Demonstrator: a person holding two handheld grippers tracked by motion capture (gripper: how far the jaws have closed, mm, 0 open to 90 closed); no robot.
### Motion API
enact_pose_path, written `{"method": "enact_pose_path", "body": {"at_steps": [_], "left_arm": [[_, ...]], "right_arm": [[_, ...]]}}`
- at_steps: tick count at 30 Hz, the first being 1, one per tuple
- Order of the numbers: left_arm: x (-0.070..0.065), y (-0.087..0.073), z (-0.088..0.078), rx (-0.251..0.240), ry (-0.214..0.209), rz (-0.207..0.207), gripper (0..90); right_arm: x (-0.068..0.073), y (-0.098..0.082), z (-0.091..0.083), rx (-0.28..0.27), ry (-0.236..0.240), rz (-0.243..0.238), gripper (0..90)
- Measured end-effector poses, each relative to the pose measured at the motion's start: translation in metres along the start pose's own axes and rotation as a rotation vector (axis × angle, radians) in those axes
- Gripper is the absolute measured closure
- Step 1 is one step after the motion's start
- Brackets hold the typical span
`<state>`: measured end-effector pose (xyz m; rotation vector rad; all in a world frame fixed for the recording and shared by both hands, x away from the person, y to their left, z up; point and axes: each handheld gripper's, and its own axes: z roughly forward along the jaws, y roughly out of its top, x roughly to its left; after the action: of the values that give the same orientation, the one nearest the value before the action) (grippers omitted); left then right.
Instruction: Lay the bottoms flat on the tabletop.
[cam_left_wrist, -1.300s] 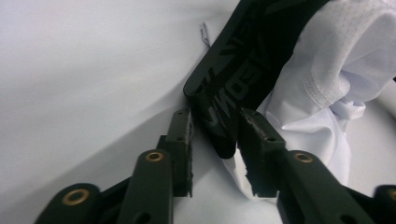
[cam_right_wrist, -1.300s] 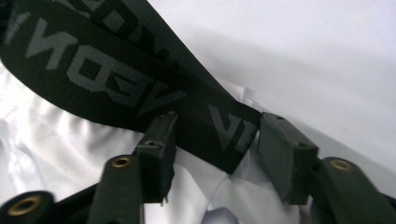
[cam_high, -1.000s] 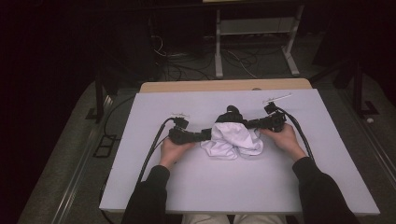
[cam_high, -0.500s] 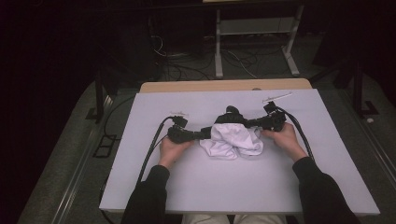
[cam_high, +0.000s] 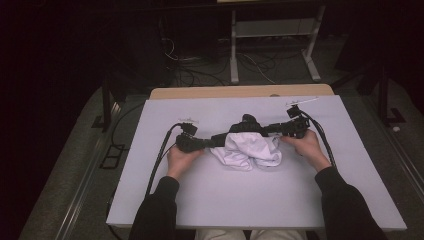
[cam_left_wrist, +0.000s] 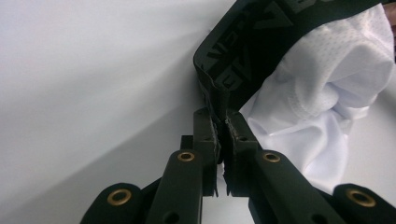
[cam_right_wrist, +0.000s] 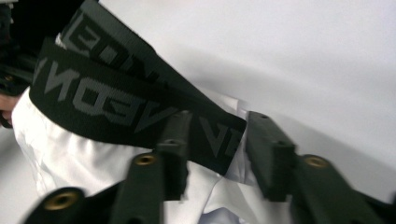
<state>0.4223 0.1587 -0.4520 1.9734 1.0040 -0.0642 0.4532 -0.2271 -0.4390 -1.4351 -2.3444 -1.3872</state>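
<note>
Basically halfway: left gripper (cam_left_wrist: 220, 130) pinched on the black waistband (cam_left_wrist: 243, 51) of the white shorts (cam_high: 250, 150), right gripper (cam_right_wrist: 217, 154) just spread open around it, straightening on the table (cam_high: 250, 200) still ahead.

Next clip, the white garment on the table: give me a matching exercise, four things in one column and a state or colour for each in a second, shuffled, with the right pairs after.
Things:
1. left gripper
2. right gripper
3. waistband
4. garment fabric

States or colours:
A. white, crumpled
B. jaws apart, the waistband's end between them, its jaws having just been opening
C. black with grey lettering
D. jaws clamped on a fold of the waistband

Pairs: 1-D, 2-B, 3-C, 4-A
</note>
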Motion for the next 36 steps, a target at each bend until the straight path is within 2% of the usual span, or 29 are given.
{"method": "enact_pose_path", "body": {"at_steps": [3, 5, 8, 11, 17, 19, 25, 27, 33, 36], "left_arm": [[0.003, -0.001, -0.004, -0.008, 0.021, -0.006, 84.5], [0.005, -0.002, -0.008, -0.015, 0.034, -0.01, 84.4], [0.008, -0.002, -0.014, -0.021, 0.052, -0.018, 84.4], [0.012, -0.003, -0.02, -0.028, 0.069, -0.029, 84.4], [0.018, -0.008, -0.024, -0.035, 0.085, -0.052, 84.4], [0.019, -0.009, -0.025, -0.034, 0.087, -0.058, 84.4], [0.018, -0.009, -0.024, -0.033, 0.088, -0.053, 84.4], [0.018, -0.009, -0.024, -0.031, 0.089, -0.055, 84.3], [0.019, -0.009, -0.024, -0.034, 0.087, -0.057, 84.3], [0.018, -0.009, -0.025, -0.033, 0.088, -0.056, 84.3]], "right_arm": [[-0.006, 0.001, 0.002, -0.006, 0.015, 0.038, 47.1], [-0.007, 0.001, 0.003, -0.003, 0.025, 0.045, 46.1], [-0.007, 0.002, 0.011, 0.03, 0.04, 0.052, 44.1], [-0.006, 0.003, 0.018, 0.059, 0.031, 0.044, 42.0], [-0.011, 0.001, 0.02, 0.075, 0.045, 0.084, 39.0], [-0.013, 0.0, 0.021, 0.085, 0.058, 0.097, 43.0], [-0.007, 0.001, 0.019, 0.083, 0.015, 0.064, 71.8], [-0.005, 0.0, 0.018, 0.086, 0.025, 0.074, 79.6], [-0.005, -0.002, 0.019, 0.117, 0.082, 0.093, 82.1], [-0.002, -0.003, 0.021, 0.125, 0.073, 0.085, 85.0]]}}
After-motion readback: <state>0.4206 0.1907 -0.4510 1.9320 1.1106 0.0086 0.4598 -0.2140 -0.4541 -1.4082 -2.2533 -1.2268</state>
